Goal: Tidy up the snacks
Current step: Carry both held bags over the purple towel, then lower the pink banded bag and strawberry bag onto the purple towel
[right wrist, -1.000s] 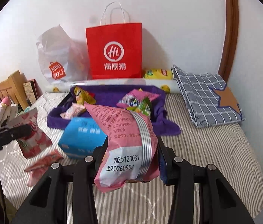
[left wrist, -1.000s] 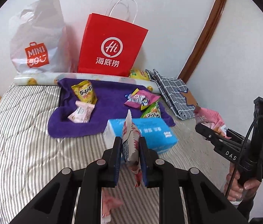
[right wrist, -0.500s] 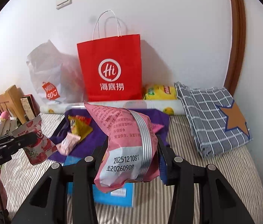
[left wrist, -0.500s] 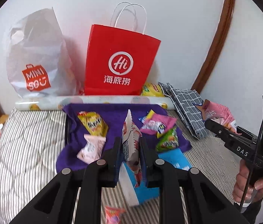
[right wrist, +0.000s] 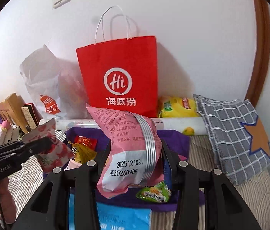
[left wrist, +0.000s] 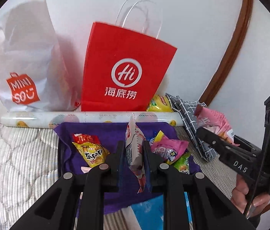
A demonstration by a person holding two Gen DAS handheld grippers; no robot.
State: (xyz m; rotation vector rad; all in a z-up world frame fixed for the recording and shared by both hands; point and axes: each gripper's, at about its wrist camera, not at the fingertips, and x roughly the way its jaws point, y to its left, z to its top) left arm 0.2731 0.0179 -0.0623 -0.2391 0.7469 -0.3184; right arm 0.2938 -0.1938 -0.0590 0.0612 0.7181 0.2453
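Left gripper (left wrist: 134, 151) is clamped on a white-and-red snack packet (left wrist: 134, 147), held edge-on and upright above the purple cloth (left wrist: 114, 132), where a yellow snack bag (left wrist: 91, 151), a pink-and-blue packet (left wrist: 166, 148) and a green packet (left wrist: 181, 163) lie. Right gripper (right wrist: 135, 153) grips a pink snack bag (right wrist: 129, 149) with its printed date code facing the camera, also above the cloth and in front of the red paper bag (right wrist: 119, 74). The red bag stands against the wall beside a white Miniso bag (left wrist: 24, 67), with a blue tissue pack (right wrist: 123, 218) below the grippers on the striped bedding (left wrist: 20, 153).
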